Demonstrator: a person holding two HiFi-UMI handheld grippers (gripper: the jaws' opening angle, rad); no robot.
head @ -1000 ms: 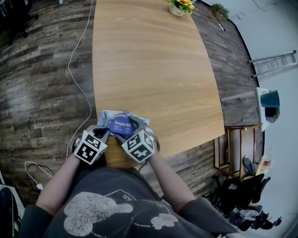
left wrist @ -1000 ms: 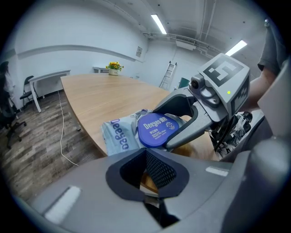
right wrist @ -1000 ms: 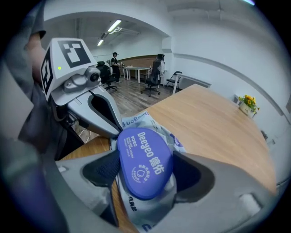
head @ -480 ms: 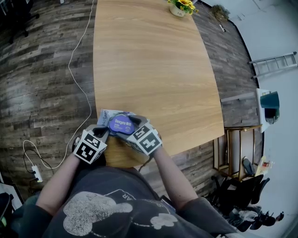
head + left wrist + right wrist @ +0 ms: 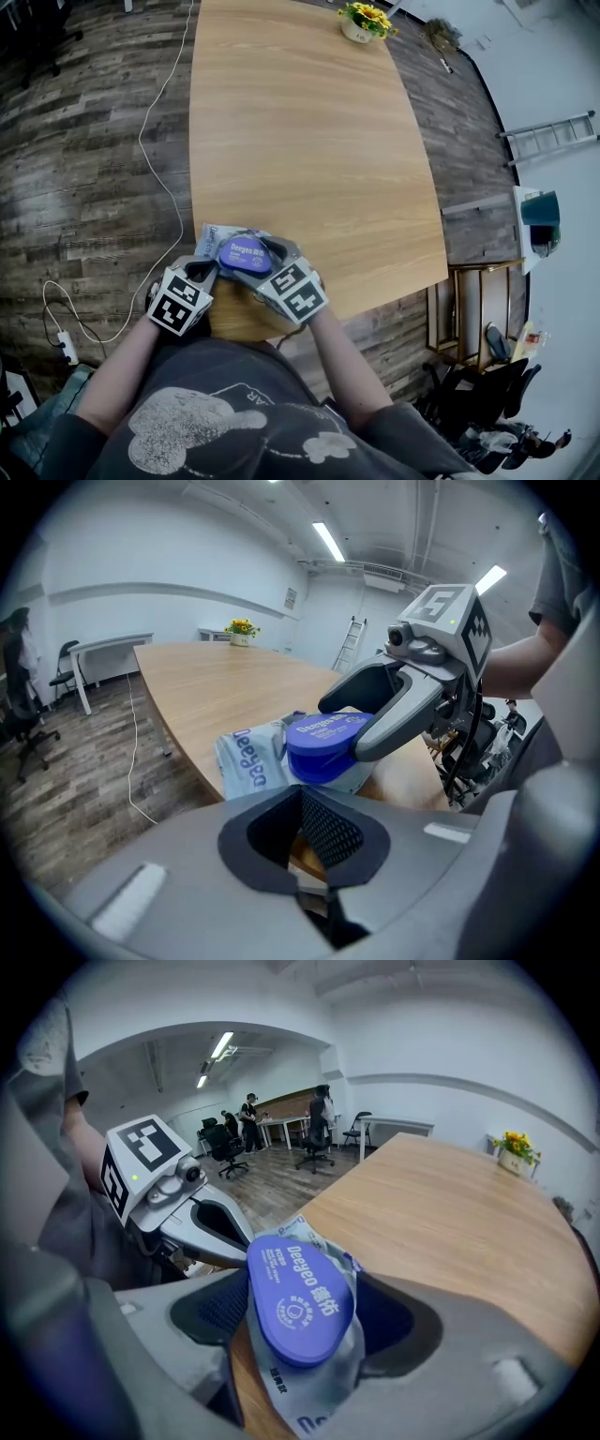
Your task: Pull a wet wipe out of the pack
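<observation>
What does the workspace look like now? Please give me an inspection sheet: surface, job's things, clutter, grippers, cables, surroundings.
Surface: long wooden table.
Job's things: wet wipe pack at the near edge, blue lid on top; no wipe showing.
Clutter: flower pot at the far end.
Grippers: left gripper shut, empty; right gripper shut on the wet wipe pack.
Cables: white cable on the floor beside the table.
Surroundings: plank floor, ladder, people far off.

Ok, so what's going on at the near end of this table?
A person works two tools at the near edge of the wooden table. The right hand-held gripper is clamped around the wet wipe pack at its blue lid. The left hand-held gripper sits shut beside the pack, holding nothing visible. The lid looks closed and no wipe is out yet.
</observation>
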